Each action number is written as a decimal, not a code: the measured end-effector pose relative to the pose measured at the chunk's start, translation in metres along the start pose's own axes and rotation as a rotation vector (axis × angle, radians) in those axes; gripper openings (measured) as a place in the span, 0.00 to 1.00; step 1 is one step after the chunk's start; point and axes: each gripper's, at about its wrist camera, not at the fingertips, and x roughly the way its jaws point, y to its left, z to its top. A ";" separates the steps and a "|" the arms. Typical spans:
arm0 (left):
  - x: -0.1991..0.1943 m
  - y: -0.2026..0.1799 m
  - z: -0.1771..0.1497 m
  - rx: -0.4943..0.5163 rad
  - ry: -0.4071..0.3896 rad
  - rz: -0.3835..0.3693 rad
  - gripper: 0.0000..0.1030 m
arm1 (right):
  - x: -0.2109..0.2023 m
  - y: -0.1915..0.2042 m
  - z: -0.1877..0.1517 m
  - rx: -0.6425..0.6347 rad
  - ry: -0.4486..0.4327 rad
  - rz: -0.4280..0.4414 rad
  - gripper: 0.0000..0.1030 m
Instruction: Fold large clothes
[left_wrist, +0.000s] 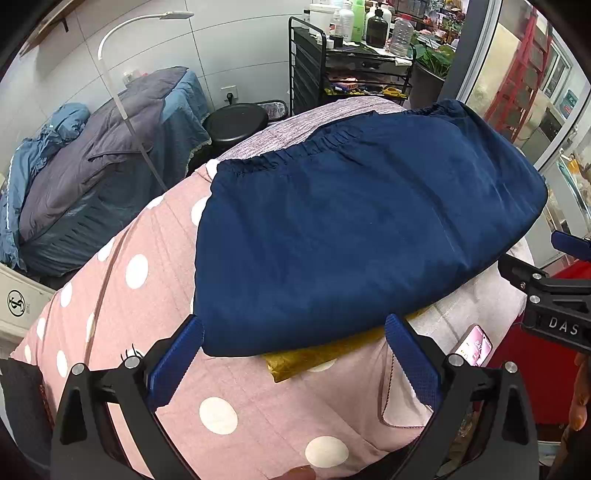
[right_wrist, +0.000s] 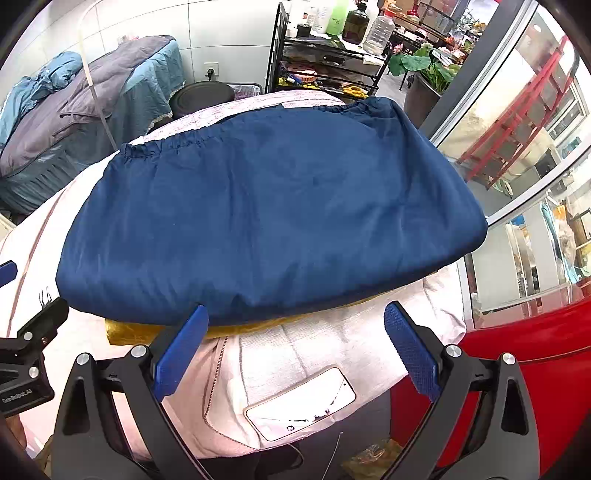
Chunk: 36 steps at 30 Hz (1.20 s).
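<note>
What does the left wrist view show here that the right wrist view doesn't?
Only the left wrist view shows the pink polka-dot cover, a white lamp and the left tongs, open and empty. Only the right wrist view shows the whole phone lying flat and the right tongs, also open and empty. Both show the folded navy garment with its elastic edge farthest away, a yellow fabric peeking out beneath it, and the black shelving cart.

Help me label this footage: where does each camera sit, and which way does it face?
Left wrist: on the left hand-held gripper, facing down-forward at the navy garment on polka-dot bedding; open fingers and the right hand-held gripper show.
Right wrist: on the right hand-held gripper, same aim; open fingers, phone below.
Shared: garment, yellow cloth, phone.
</note>
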 end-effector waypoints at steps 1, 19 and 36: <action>0.000 -0.001 0.000 0.003 0.001 0.000 0.94 | -0.001 0.000 0.000 0.000 0.001 0.000 0.92; 0.004 -0.004 0.000 0.027 0.011 0.015 0.94 | 0.000 0.006 0.000 -0.014 0.010 -0.006 0.92; 0.006 -0.009 0.001 0.043 0.022 0.006 0.94 | 0.001 0.005 0.001 -0.020 0.012 -0.001 0.92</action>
